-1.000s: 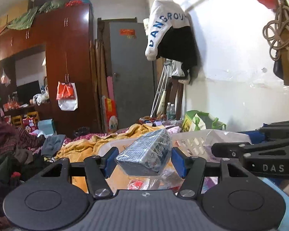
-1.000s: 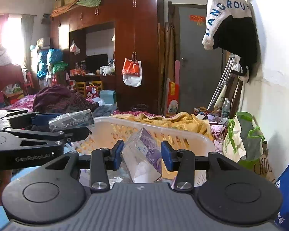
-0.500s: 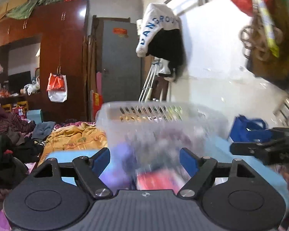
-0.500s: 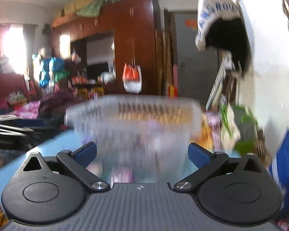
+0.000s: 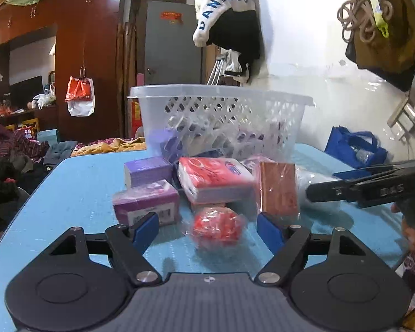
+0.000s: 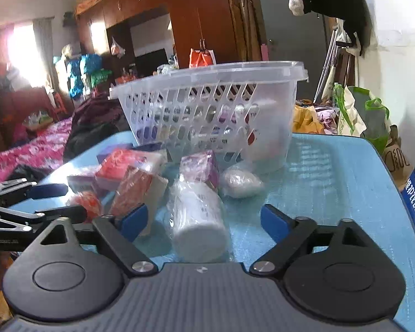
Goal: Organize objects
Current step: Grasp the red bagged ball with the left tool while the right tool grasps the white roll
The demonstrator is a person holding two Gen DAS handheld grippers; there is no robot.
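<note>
- The left gripper [image 5: 208,228] has its jaws spread wide and grips nothing; a red ball [image 5: 215,225] in clear wrap lies on the blue table [image 5: 77,193] between its fingers. If they close off-centre, the round, slick ball may squirt out and roll.
- The right gripper [image 6: 204,222] is likewise wide open and empty, with a white roll [image 6: 197,221] in plastic lying between its fingers. Its film may slip, or the roll may turn away.
- The other packets crowd just in front of the white basket [image 5: 221,119]: purple boxes [image 5: 146,202], a red tissue pack [image 5: 215,179] and an orange packet [image 5: 278,191], which leans near the left gripper's right-hand finger and could be knocked over.
- The two grippers sit near each other and may collide.
</note>
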